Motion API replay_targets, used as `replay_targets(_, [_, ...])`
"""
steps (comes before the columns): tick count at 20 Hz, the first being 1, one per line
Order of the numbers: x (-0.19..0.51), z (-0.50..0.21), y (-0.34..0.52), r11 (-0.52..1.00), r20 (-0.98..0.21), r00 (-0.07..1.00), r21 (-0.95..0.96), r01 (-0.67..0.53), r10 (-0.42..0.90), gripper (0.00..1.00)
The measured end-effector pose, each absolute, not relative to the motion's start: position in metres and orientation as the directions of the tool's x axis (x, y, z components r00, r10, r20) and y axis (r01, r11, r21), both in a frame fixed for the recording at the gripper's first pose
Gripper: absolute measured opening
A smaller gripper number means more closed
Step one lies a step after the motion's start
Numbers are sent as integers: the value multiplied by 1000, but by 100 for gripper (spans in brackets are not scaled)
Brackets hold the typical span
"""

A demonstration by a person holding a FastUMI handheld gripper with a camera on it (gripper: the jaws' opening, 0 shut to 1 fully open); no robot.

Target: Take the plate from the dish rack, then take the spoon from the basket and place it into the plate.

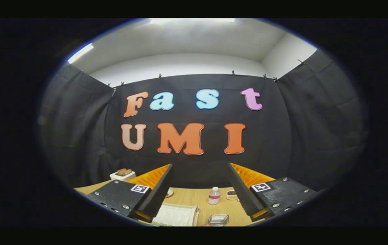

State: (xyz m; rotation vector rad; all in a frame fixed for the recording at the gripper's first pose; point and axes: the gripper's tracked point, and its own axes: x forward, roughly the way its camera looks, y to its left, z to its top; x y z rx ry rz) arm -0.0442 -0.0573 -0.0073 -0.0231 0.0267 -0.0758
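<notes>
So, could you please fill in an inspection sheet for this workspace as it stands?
Surface: wooden table, a pale mat lying on it between the fingers.
Job's things: plate, spoon, rack and basket nothing seen.
Clutter: small bottle, clear container, white toaster at the far left edge.
Grippers: gripper open, fingers wide apart, holding nothing, raised above the table.
Cables: nothing seen.
Surroundings: black cloth wall, white ceiling.

Bright ceiling strip lights (80,52) overhead (slight glare); dark cloth walls stay dim, fisheye bending edges, soft focus throughout.
</notes>
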Motion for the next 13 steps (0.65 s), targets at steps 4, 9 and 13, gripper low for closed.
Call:
replay_targets(4, [-44,-9,-57,997,-40,996,-6,79,-79,93])
replay_targets(9, [-43,-12,-55,997,-51,996,-18,70,-71,93])
replay_targets(13, [-41,-11,-54,997,-40,997,-30,65,-66,93])
